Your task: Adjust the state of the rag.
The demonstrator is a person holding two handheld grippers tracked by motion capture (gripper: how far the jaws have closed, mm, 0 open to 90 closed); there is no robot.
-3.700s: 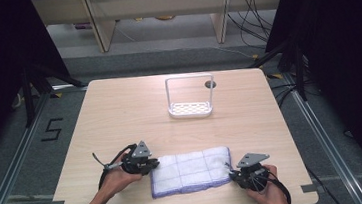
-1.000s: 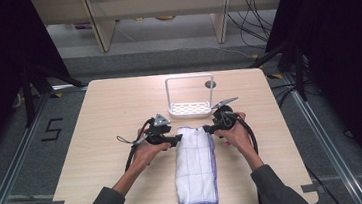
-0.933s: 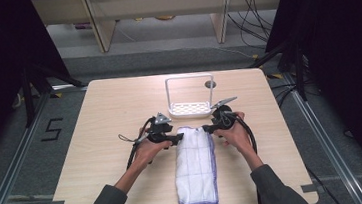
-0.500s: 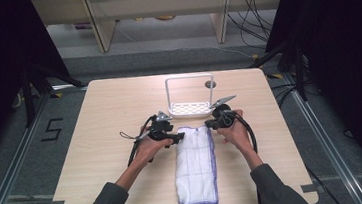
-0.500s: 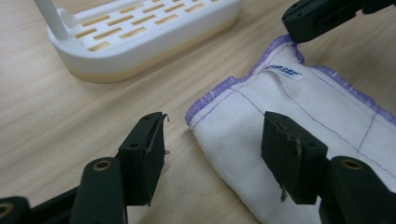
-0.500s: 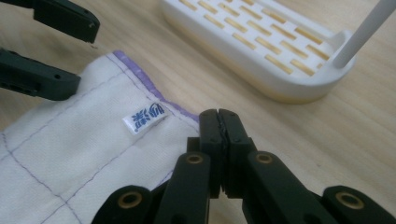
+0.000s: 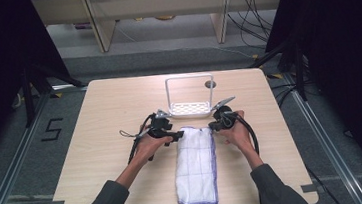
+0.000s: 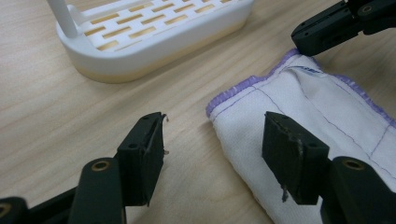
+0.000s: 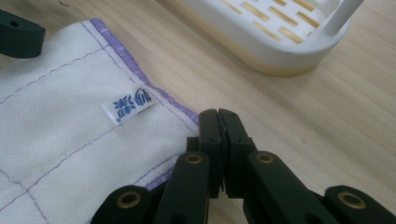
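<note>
A white cloth (image 7: 196, 166) with purple edging lies folded into a narrow strip running front to back on the table. My left gripper (image 7: 177, 134) is at its far left corner, open; in the left gripper view its jaws (image 8: 215, 140) straddle the cloth (image 8: 327, 121) corner without pressing it. My right gripper (image 7: 215, 125) is at the far right corner. In the right gripper view its jaws (image 9: 219, 122) are shut, tips beside the cloth (image 9: 70, 140) edge near a small label (image 9: 133, 103). I see no cloth between the pads.
A white slotted rack (image 7: 191, 110) with an upright frame stands just beyond the cloth, close to both grippers. A round hole (image 7: 210, 84) is in the wooden table (image 7: 110, 114) behind it. Shelving and cables lie on the floor past the far edge.
Earlier the cloth lay wide across the front of the table with a gripper at each side. Now it is a narrow strip and both hands are at its far end. They hardly moved over the last second.
</note>
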